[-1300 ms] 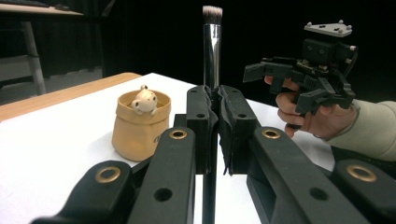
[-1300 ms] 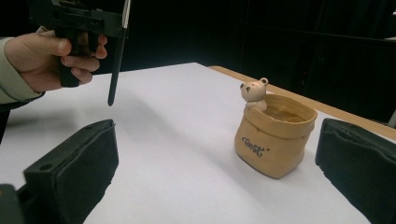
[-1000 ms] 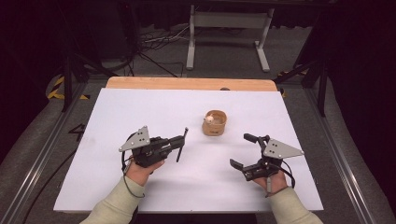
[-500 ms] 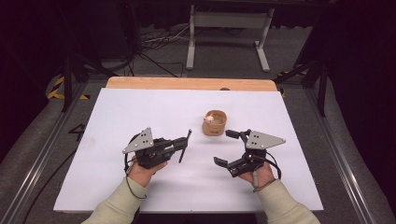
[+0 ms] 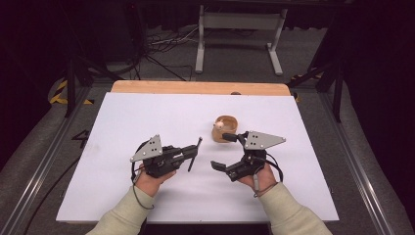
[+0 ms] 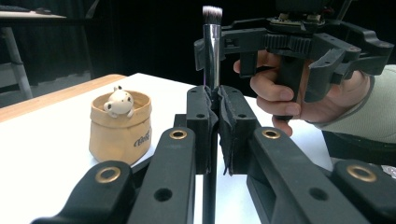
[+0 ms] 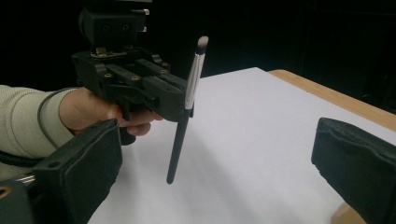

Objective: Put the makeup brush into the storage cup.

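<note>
My left gripper (image 5: 190, 152) is shut on a black make-up brush (image 5: 195, 152), gripping its handle near the silver ferrule. In the left gripper view the brush (image 6: 212, 42) stands upright between the pads (image 6: 201, 112), bristles on top. In the right gripper view the brush (image 7: 187, 102) hangs just above the white table top (image 7: 261, 121). A small tan pot (image 5: 225, 128) with a white animal figure on its rim stands at the table's middle right. My right gripper (image 5: 222, 152) is open, just right of the brush, its jaws turned toward it with nothing between them.
The white sheet (image 5: 147, 117) covers the table, with a bare wooden strip (image 5: 195, 88) along the far edge. A metal stand (image 5: 240, 22) and cables lie on the floor beyond. Metal rails (image 5: 44, 161) run along both sides.
My right gripper has moved left and slightly up, from the right part of the table to close beside the brush. The left gripper and brush have stayed in place.
</note>
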`<state>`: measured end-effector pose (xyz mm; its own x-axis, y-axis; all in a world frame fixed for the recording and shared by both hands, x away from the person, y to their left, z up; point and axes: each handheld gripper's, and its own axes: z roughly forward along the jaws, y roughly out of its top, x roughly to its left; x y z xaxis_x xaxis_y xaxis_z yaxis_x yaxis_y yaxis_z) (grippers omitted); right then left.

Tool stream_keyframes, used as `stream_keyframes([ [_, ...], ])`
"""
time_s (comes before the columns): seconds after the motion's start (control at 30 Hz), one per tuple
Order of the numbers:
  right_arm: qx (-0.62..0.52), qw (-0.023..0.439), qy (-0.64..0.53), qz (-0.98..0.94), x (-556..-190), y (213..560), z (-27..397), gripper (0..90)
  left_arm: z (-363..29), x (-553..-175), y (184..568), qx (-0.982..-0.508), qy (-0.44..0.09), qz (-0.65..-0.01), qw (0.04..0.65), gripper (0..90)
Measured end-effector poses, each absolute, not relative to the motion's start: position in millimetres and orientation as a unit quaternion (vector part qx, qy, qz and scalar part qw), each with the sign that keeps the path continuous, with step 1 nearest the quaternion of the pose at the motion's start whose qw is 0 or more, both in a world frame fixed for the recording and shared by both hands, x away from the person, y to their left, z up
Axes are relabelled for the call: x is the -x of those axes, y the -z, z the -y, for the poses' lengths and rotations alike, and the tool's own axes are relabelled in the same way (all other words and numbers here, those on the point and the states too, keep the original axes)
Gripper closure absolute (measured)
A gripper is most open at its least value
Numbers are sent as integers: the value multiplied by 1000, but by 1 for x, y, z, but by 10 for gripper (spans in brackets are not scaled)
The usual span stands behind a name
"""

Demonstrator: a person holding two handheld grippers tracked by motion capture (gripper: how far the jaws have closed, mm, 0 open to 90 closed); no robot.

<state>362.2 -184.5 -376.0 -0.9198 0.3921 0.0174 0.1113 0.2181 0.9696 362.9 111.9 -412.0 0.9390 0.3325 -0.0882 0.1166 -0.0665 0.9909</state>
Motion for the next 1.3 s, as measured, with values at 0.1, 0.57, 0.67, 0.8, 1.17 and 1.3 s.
stream_keyframes([
  [0.1,-159,119,-605,-771,-363,371,178,53,-111,-363,413,-727,-81,-155,664,831],
  [0.57,-152,87,-611,-772,-369,361,158,409,-110,-362,413,-730,-82,-153,661,831],
  [0.67,-151,84,-612,-771,-369,361,157,469,-110,-362,414,-731,-84,-152,660,831],
  [0.8,-161,81,-606,-774,-371,361,154,614,-109,-362,414,-733,-84,-152,658,831],
  [1.17,-186,54,-611,-768,-376,363,152,816,-110,-362,415,-734,-88,-149,656,831],
  [1.3,-187,51,-611,-767,-377,363,151,832,-109,-362,415,-734,-90,-148,657,831],
])
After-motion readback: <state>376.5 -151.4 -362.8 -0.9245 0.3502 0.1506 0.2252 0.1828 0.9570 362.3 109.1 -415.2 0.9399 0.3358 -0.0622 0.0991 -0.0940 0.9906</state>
